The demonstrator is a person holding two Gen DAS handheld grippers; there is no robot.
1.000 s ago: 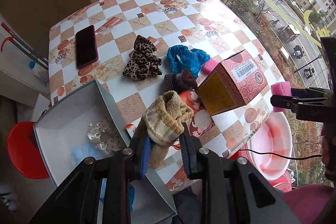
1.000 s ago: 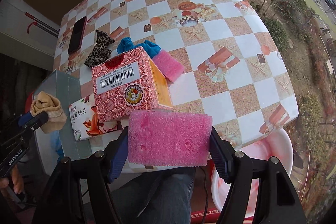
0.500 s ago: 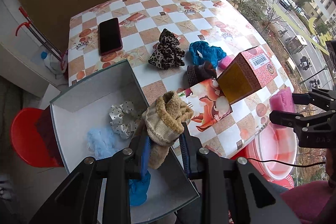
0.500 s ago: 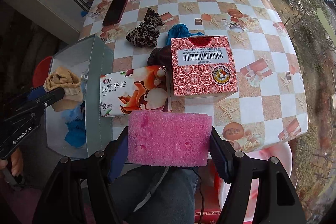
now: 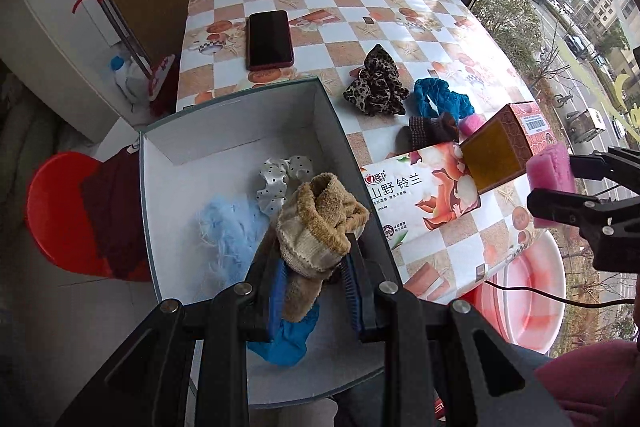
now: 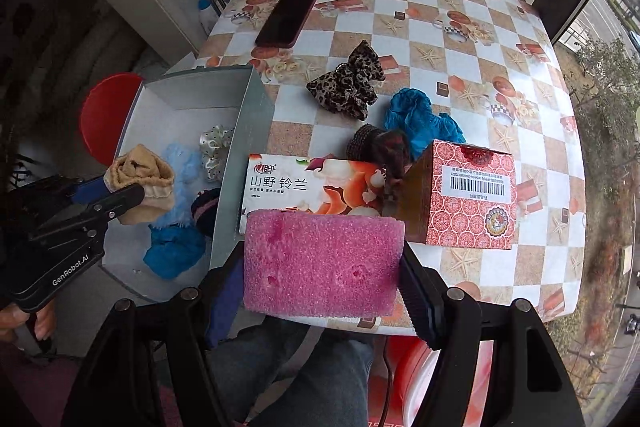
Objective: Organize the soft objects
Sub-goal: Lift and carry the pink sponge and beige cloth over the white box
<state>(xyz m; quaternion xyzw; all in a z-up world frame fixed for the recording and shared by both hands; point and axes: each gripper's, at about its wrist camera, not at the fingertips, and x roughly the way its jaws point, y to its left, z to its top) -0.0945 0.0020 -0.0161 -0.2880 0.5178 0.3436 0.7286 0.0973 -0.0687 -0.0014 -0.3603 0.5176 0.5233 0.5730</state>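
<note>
My left gripper (image 5: 316, 279) is shut on a beige knitted sock (image 5: 320, 223) and holds it above the open grey box (image 5: 240, 131); it also shows in the right wrist view (image 6: 140, 183). In the box lie a white dotted scrunchie (image 5: 280, 179), a pale blue fluffy piece (image 5: 228, 231) and a blue cloth (image 5: 288, 339). My right gripper (image 6: 322, 267) is shut on a pink sponge (image 6: 320, 263) at the table's near edge. A leopard scrunchie (image 6: 346, 87), a blue scrunchie (image 6: 416, 119) and a dark scrunchie (image 6: 376, 147) lie on the table.
A tissue pack (image 6: 312, 187) and a red patterned carton (image 6: 464, 199) stand between the box and the scrunchies. A second pink sponge (image 5: 472, 125) lies behind the carton. A phone (image 6: 286, 19) lies at the far left. A red stool (image 5: 60, 211) and a pink basin (image 5: 528, 291) stand below the table.
My left gripper has carried the sock leftward from the table edge to above the box. My right gripper with the sponge has swung left, toward the tissue pack and box.
</note>
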